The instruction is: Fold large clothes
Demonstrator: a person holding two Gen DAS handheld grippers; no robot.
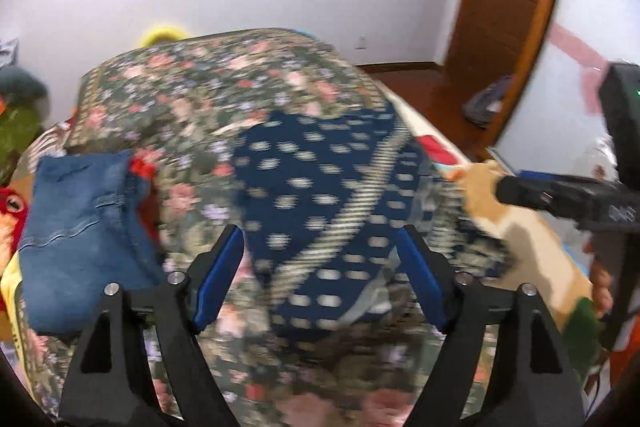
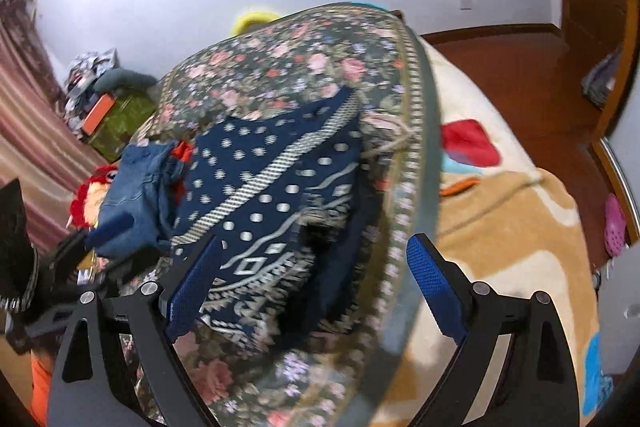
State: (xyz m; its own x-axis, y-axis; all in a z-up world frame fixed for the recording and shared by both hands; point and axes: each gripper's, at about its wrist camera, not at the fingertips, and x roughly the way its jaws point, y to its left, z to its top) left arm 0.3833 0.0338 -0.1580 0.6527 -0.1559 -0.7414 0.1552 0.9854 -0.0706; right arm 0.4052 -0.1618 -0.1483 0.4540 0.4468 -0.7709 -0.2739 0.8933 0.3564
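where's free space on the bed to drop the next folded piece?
Free: the beige blanket right of the floral quilt's border, below the red patch; also the quilt's far end. Crowded: the navy garment mid-quilt, jeans and toys to its left. Both grippers open.

Soft cloth, hard tongs

Navy patterned garment (image 2: 276, 211) and floral cover (image 1: 224, 83): matt woven cloth; jeans (image 1: 76, 227): coarse denim; tongs' pads (image 2: 434, 279): textured blue rubber.

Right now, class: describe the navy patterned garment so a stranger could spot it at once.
Find the floral bedspread covering the bed. On it, right of the folded blue jeans, lies the navy garment. Only it carries white dots and a striped diagonal band.
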